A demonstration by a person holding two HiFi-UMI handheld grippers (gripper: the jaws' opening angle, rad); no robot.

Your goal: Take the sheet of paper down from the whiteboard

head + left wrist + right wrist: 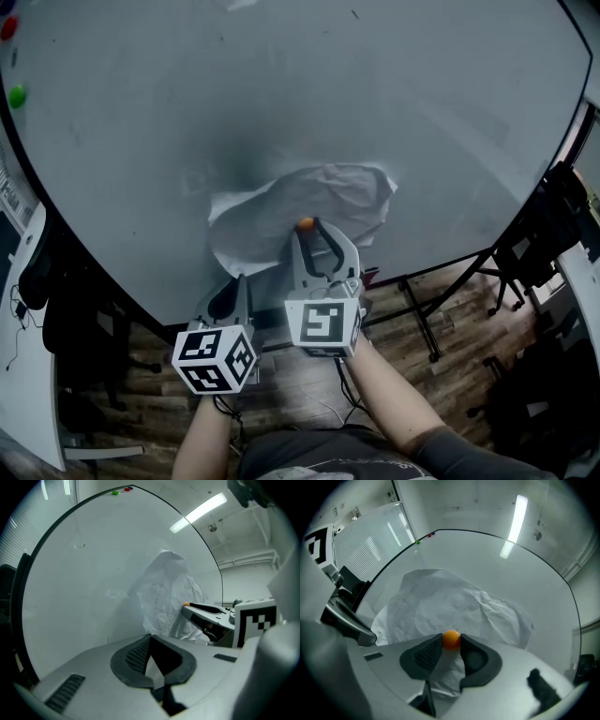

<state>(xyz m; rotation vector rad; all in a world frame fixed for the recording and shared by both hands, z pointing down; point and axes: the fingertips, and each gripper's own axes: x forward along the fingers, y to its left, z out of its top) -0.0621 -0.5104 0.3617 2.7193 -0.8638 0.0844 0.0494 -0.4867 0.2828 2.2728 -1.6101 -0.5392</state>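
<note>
A crumpled white sheet of paper [309, 199] [165, 597] [450, 604] hangs low on the whiteboard [281, 94], pinned by a small orange magnet [306, 223] [451, 639]. My right gripper [308, 227] [451, 643] points at the board, and its two tips touch the magnet on either side. My left gripper [234, 283] [150, 641] is lower left of it, shut on the sheet's bottom edge; a white sliver of paper shows between its pads. In the left gripper view the right gripper [206, 612] reaches in from the right with the orange magnet [186, 604] at its tip.
A green magnet [17, 95] and a red one [7, 26] sit at the board's upper left. The board's black stand legs [422, 314] rest on the wooden floor. A dark chair [553, 225] stands at right, a desk edge [28, 375] at left.
</note>
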